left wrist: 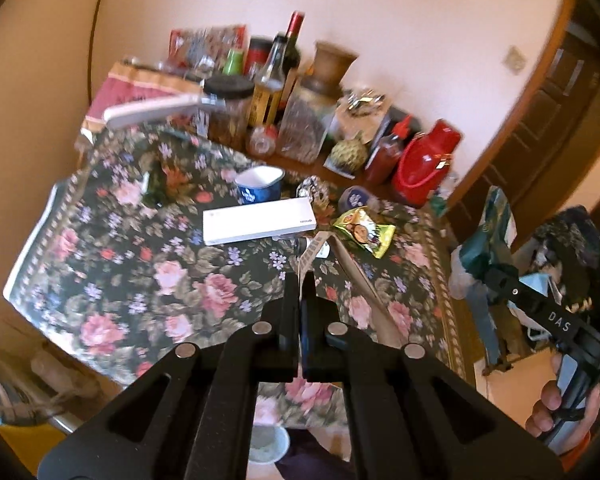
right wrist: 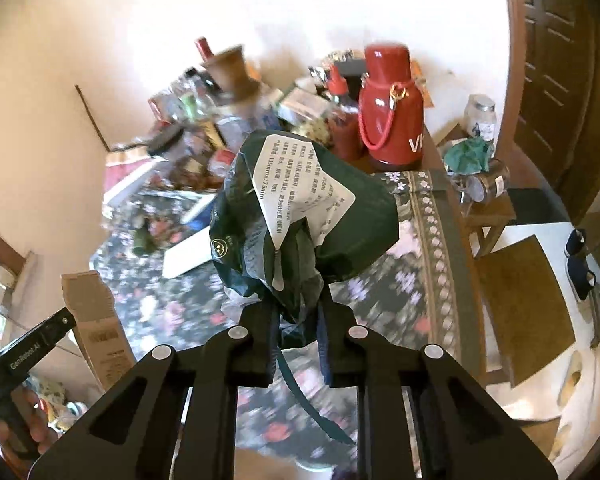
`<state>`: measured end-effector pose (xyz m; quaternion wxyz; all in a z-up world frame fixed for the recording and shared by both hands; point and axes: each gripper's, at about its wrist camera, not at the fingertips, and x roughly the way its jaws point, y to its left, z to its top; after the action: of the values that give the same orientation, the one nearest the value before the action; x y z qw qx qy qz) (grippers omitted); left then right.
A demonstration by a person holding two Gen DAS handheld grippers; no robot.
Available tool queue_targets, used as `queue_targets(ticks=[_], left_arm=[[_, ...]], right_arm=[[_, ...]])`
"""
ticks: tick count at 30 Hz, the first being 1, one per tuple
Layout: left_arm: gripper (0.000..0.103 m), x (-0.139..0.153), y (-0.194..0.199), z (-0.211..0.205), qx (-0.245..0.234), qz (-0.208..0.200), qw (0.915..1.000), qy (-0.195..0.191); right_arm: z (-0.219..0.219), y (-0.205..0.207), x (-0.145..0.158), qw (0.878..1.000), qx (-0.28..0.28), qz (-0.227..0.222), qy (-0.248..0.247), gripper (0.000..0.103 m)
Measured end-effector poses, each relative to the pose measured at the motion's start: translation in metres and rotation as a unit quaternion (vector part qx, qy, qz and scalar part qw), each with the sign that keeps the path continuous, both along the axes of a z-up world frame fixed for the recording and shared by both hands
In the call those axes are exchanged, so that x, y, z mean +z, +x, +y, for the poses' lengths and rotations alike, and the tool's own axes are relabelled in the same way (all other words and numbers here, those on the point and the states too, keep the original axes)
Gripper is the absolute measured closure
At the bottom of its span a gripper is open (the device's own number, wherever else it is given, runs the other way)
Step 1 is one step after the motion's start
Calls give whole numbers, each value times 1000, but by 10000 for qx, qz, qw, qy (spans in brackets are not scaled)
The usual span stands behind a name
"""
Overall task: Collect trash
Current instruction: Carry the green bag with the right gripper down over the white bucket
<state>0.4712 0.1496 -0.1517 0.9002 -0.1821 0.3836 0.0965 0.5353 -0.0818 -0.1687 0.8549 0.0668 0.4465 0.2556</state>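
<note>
left gripper (left wrist: 300,280) clamping cardboard strip (left wrist: 342,264), right gripper (right wrist: 296,300) clamping green bag (right wrist: 300,208)

Trash in the air and on the bench

Crumpled dark-green bag (right wrist: 300,216) with white label, centre frame; flat cardboard strip (left wrist: 350,276) mid-frame; yellow-green snack wrapper (left wrist: 365,231) lying right of centre.

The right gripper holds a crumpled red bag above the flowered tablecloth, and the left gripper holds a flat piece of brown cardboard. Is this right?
Only the colour is wrong. In the right wrist view, the crumpled bag in the right gripper is dark green with a white printed label, not red. The left gripper does hold the brown cardboard, over the flowered tablecloth.
</note>
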Motion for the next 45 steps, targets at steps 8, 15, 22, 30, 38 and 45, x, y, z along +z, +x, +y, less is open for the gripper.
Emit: queue_targets(ticks=[8,15,22,30,38,45], left_arm=[[103,23,-105,11,-397,-408,9983,159],[103,24,-177,13,-708,-463,9961,236],[103,6,-212,0,-902,-107,9957,173],[103,-41,-217,-28,-933,541,9942,-2],[103,-127,-199,-56,-787,1358,9876,-91],[103,-232,-179,-65,-666,2007,9772,-168]], right_arm=[[15,-108,28,9985,-285,-425,170,88],[19,-191,31,9976,-494,-479,116,88],[12,-241,16,9983,-546,-166,-128,88],[1,-264,-23,9977,-348,387,-423,88],[-13,-256,-109,9906,39,1161,-724,88],[-9,-242,-211,9761,412,1819,-1118,88]])
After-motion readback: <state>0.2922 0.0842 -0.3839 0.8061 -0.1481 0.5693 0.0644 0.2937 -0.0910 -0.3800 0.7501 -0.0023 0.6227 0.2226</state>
